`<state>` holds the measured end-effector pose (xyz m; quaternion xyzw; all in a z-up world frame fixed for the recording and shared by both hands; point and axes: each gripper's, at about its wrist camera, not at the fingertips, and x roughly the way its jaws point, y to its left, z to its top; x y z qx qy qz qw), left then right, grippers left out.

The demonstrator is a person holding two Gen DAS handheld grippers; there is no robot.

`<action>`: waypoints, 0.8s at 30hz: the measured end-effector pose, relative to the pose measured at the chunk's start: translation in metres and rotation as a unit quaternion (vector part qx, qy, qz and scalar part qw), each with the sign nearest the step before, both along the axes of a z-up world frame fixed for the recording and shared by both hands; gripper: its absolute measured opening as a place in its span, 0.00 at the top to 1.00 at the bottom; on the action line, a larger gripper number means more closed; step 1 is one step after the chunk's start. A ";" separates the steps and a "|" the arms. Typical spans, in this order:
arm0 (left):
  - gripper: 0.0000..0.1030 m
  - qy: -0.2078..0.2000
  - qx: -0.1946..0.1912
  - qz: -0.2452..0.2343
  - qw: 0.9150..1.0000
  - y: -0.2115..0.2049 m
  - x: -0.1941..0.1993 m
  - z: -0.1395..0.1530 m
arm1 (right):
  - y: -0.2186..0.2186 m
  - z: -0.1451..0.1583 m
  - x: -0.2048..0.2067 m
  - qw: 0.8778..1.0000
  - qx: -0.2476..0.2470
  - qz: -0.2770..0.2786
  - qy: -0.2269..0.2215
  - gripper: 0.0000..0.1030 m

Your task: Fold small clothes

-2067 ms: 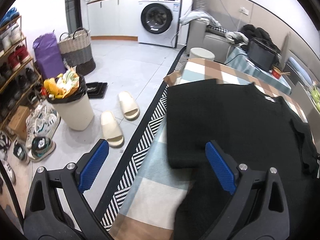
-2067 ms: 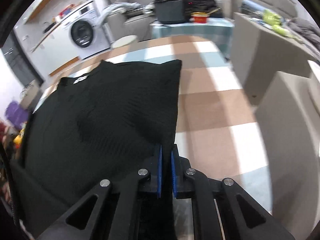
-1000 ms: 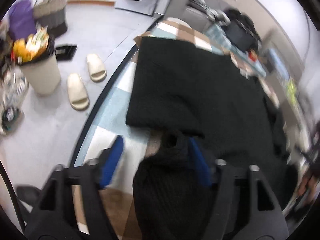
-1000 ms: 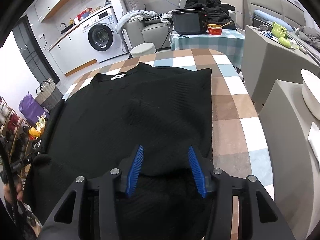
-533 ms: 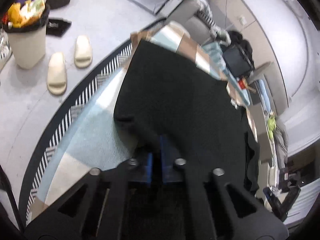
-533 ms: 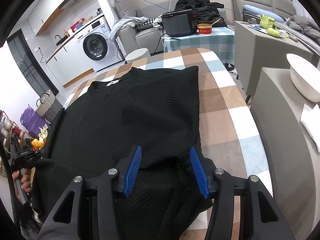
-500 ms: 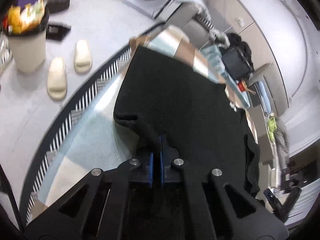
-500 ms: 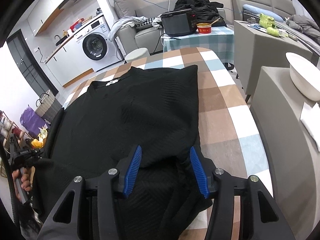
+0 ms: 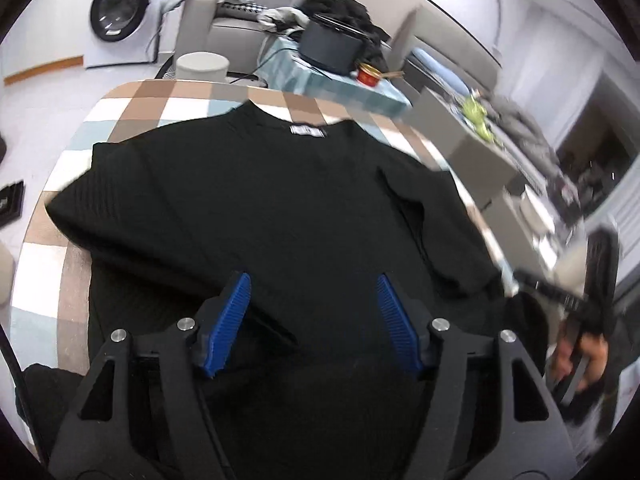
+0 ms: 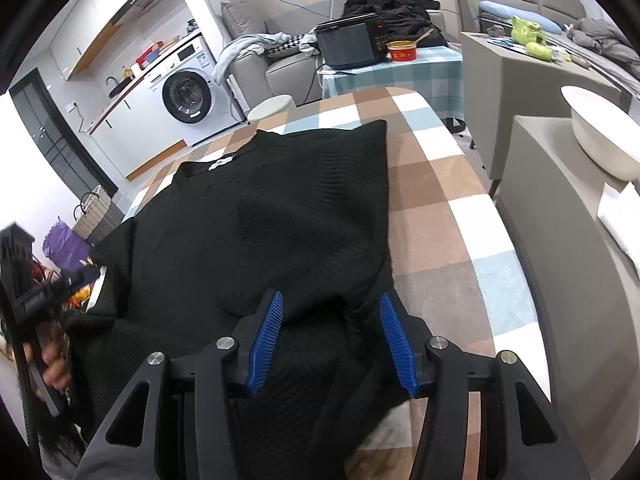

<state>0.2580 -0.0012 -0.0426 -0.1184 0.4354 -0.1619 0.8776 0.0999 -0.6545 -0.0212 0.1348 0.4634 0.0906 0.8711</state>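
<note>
Looking down my left claw (image 9: pixel 312 312), I see the black sweater (image 9: pixel 260 200) spread on the checked table (image 9: pixel 132 100) beneath its opening jaws, nothing pinched between them. Half a second ago those blue ribbed pads were clamped on a fold; now that fold lies released. My right claw (image 10: pixel 328 332) hovers apart over the ribbed knit hem.

Black sweater (image 9: pixel 280 200), checked tablecloth (image 10: pixel 432 184)

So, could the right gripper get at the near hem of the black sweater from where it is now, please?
Probably yes: the right gripper is open just above the black sweater, whose bunched hem lies between its blue pads with nothing covering it.
</note>
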 end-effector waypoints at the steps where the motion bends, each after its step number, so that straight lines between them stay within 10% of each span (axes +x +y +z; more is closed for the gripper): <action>1: 0.37 0.005 0.002 0.007 1.000 0.005 0.000 -0.002 | -0.002 0.000 -0.002 1.000 -0.001 -0.003 0.000 0.50; 13: 0.41 0.066 -0.029 0.221 0.973 0.151 0.027 -0.044 | 0.000 -0.006 0.000 1.000 0.007 -0.001 0.005 0.48; 19: 0.84 0.110 -0.037 0.238 0.964 0.167 0.060 -0.078 | -0.002 -0.007 -0.002 1.000 0.004 -0.010 0.009 0.48; 24: 0.92 0.068 -0.040 0.208 0.975 0.144 0.064 -0.059 | -0.006 -0.009 -0.003 1.000 0.006 -0.020 0.012 0.48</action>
